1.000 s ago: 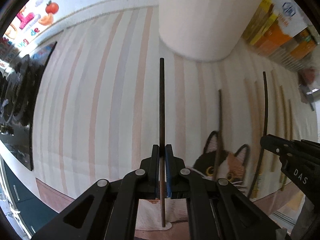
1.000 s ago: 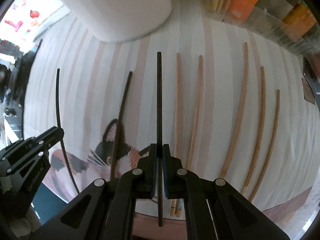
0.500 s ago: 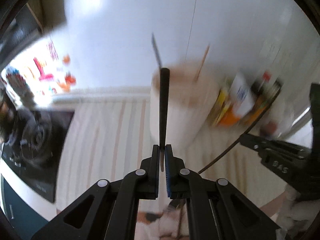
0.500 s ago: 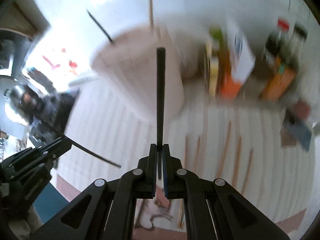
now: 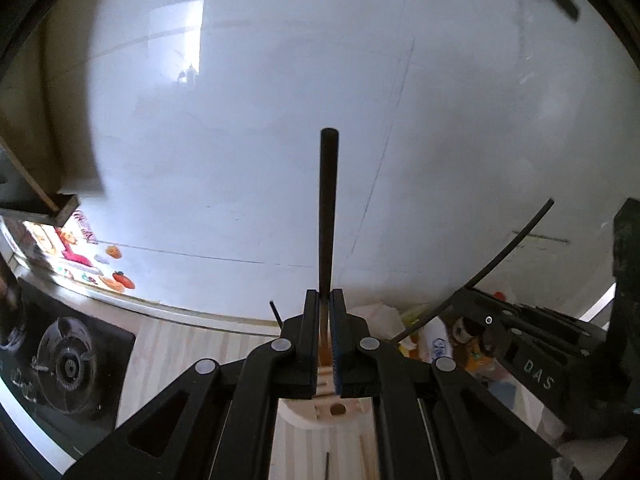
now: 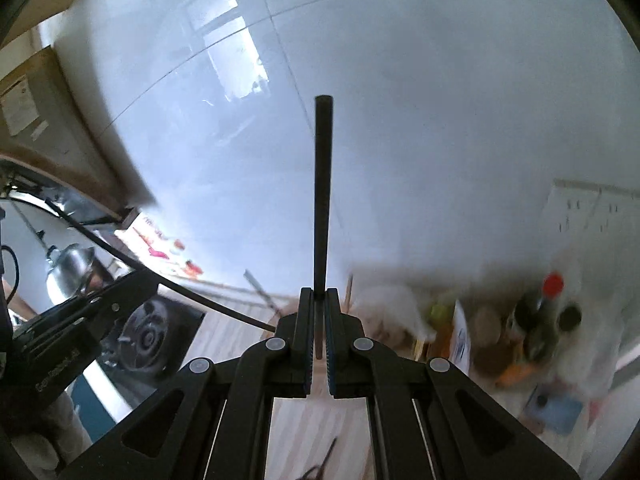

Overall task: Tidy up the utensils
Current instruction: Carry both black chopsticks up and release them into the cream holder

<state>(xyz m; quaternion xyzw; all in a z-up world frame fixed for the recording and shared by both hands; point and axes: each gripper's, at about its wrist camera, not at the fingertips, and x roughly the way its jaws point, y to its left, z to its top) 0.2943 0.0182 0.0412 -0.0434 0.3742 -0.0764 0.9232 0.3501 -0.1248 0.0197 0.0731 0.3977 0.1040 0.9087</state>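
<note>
Chopstick holder's (image 5: pixel 332 408) holes: left view only.

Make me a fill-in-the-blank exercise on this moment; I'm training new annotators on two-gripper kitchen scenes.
1. The left gripper is shut on a thin ____ chopstick.
2. The right gripper likewise holds ____ dark chopstick.
3. Behind both sticks rises a glossy ____ tiled wall.
4. The bottle in the right wrist view has a ____ cap.

Missing words: black; one; white; red
</note>
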